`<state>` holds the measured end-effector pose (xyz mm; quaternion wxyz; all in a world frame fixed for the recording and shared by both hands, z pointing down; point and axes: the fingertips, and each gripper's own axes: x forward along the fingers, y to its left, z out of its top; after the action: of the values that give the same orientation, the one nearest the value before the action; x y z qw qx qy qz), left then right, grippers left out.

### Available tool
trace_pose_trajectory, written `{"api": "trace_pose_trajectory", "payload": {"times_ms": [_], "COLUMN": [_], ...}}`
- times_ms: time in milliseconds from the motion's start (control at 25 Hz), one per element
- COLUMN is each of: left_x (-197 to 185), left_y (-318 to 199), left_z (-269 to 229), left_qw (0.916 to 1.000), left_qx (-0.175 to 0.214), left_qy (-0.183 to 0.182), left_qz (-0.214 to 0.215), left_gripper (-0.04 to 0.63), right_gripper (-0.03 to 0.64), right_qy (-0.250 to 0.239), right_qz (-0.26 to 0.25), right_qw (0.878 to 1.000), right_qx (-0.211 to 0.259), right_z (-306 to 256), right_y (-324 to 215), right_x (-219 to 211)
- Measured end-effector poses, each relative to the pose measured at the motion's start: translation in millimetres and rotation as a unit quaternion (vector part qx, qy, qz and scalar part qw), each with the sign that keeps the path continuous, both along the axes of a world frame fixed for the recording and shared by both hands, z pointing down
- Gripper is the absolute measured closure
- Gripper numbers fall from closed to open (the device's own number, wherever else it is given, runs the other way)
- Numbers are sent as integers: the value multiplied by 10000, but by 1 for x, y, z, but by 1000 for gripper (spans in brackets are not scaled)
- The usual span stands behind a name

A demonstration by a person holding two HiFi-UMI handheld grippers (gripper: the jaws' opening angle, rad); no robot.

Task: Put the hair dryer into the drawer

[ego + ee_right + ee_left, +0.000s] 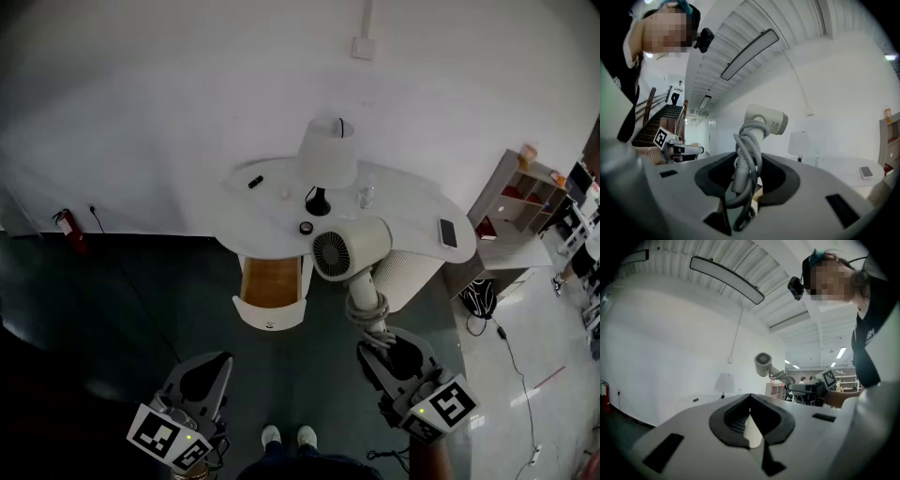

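Drawer (271, 281) open below white table (405, 202) — hair dryer (352, 246) in right gripper (379, 343)

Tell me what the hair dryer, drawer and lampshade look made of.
The hair dryer looks plastic: smooth cream shell, dark grille. The drawer looks wooden inside, brown and matt, with a smooth white front. The lampshade is matt white, fabric or frosted plastic; unclear which.

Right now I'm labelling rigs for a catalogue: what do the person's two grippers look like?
Both look alike. The left gripper and right gripper have pale grey, wedge-shaped shells with black padded mouths. Each carries a white cube with black square markers at its rear: left cube, right cube.
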<state>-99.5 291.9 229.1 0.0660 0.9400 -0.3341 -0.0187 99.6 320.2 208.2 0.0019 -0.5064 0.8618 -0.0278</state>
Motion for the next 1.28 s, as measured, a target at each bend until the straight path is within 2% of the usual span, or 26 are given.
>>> {"api": "trace_pose_trajectory", "payload": {"times_ms": [640,840,1280], "left_x": [-4,-5,-2], "left_y": [4,7,10], "left_z": [7,5,8], "left_qw": [9999,9998,9994], "left_qx": [-41,-32,-121], "left_qy": [-79,-99,-132], "left_qz": [-134,-193,-302], "left_gripper": [580,580,580], "right_gripper": [460,460,460], "right_qy": [-141,-345,-327], "right_qz": [-35,84,39], "right_qw": [9999,9993,9994], "right_qx": [-24,83,72], "right_z": [-2,-12,-14], "right_y": [2,5,7], "right_x": [2,10,15]}}
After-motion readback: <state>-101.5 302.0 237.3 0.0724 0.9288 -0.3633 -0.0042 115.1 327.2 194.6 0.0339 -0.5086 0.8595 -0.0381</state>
